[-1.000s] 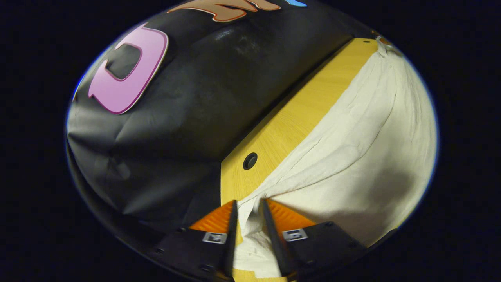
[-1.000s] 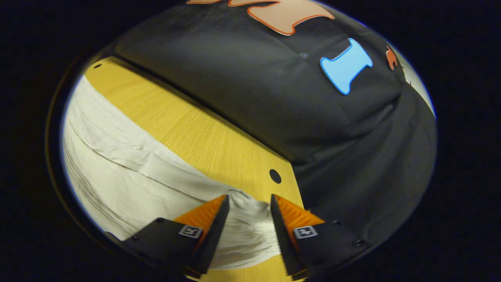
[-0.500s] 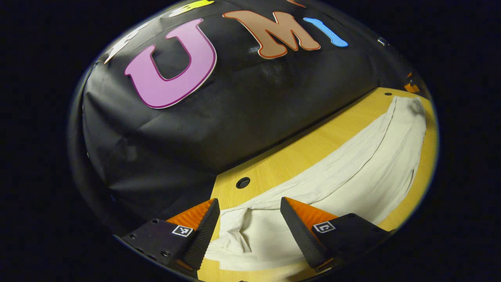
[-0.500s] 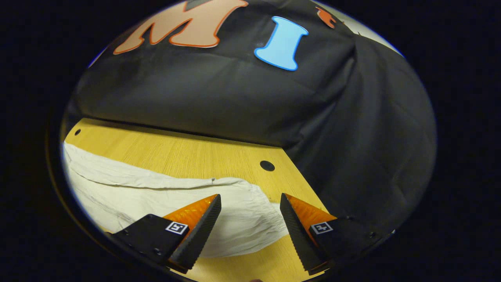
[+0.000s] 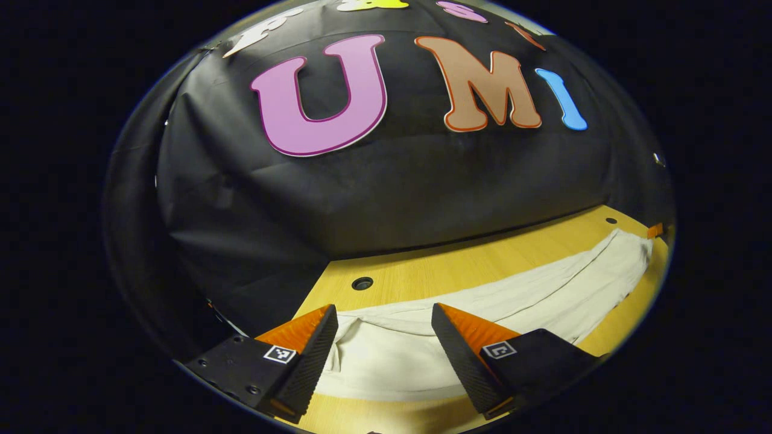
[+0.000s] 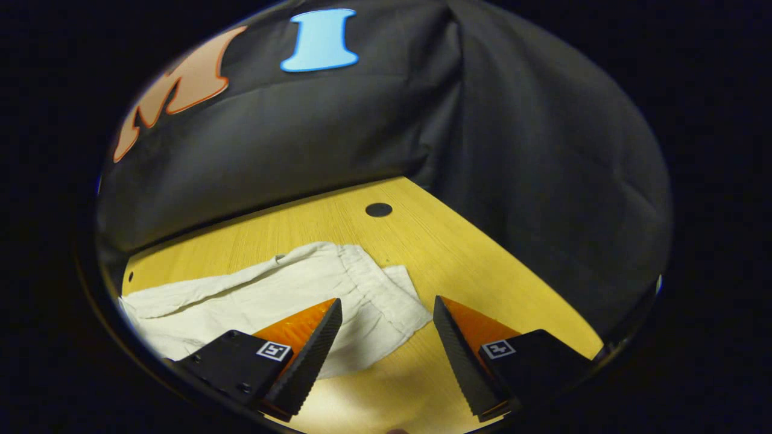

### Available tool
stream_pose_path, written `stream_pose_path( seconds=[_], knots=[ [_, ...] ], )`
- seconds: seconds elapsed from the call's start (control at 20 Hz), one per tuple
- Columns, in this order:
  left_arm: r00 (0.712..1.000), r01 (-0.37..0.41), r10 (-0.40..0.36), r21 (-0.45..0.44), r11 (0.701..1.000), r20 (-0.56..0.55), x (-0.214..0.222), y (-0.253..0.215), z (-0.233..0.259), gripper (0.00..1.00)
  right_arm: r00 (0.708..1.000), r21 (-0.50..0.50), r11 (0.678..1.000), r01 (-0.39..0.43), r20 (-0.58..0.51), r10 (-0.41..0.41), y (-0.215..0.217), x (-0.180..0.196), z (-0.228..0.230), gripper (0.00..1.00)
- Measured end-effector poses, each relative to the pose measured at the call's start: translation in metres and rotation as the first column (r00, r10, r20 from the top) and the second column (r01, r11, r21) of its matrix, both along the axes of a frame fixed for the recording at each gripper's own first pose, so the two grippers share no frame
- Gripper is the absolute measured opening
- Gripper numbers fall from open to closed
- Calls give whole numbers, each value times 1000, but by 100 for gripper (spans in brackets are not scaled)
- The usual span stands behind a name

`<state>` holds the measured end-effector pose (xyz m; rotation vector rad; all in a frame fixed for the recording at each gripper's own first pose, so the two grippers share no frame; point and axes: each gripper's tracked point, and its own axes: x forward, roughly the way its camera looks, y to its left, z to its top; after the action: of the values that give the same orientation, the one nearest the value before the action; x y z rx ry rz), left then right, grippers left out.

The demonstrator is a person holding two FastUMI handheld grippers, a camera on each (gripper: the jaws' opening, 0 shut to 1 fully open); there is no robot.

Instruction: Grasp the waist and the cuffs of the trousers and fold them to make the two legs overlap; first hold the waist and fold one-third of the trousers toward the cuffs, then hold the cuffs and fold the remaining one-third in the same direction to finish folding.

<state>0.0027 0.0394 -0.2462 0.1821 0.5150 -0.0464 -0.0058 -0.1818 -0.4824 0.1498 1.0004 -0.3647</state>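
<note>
The white trousers [image 5: 512, 301] lie flat on the wooden table [image 5: 470, 262] as one long strip, the legs seemingly one on the other. My left gripper [image 5: 383, 307] hovers open above one end of them, with nothing between its fingers. In the right gripper view, the other end of the trousers [image 6: 289, 295] shows a gathered band [image 6: 368, 283] like a waistband. My right gripper [image 6: 387, 300] stands open just above and a little past that end, over cloth and bare table [image 6: 458, 253], and touches nothing.
The table has small round holes near its back corners [image 5: 362, 283] [image 6: 379, 210]. The black cloth wall [image 5: 392, 181] closes the back edge, and another cloth wall [image 6: 555, 181] closes the side of the table beside the right gripper.
Both grippers let go of the trouser ends, opened wide and drew up and back. The trousers now lie flat on the table.
</note>
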Motion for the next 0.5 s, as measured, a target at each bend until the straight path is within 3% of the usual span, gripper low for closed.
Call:
stream_pose_path(
  seconds=[0.15, 0.35, 0.45, 0.5],
  knots=[
    [1000, -15, 15, 2, 1000, -1, -7, -12, 9, 96, 998, 69, 996, 63, -26, -62, -7, -15, -16, 92],
    [999, -49, 49, 1, 999, -8, -17, -23, 19, 95, 995, 161, 983, 91, -52, -83, -4, -18, -35, 96],
    [998, -60, 60, 6, 998, -10, -21, -28, 24, 100, 995, 227, 969, 95, -62, -83, 5, -14, -43, 89],
    [998, -66, 66, 10, 998, -6, -23, -29, 26, 96, 995, 237, 967, 93, -48, -84, 6, -10, -43, 87]
  ],
)
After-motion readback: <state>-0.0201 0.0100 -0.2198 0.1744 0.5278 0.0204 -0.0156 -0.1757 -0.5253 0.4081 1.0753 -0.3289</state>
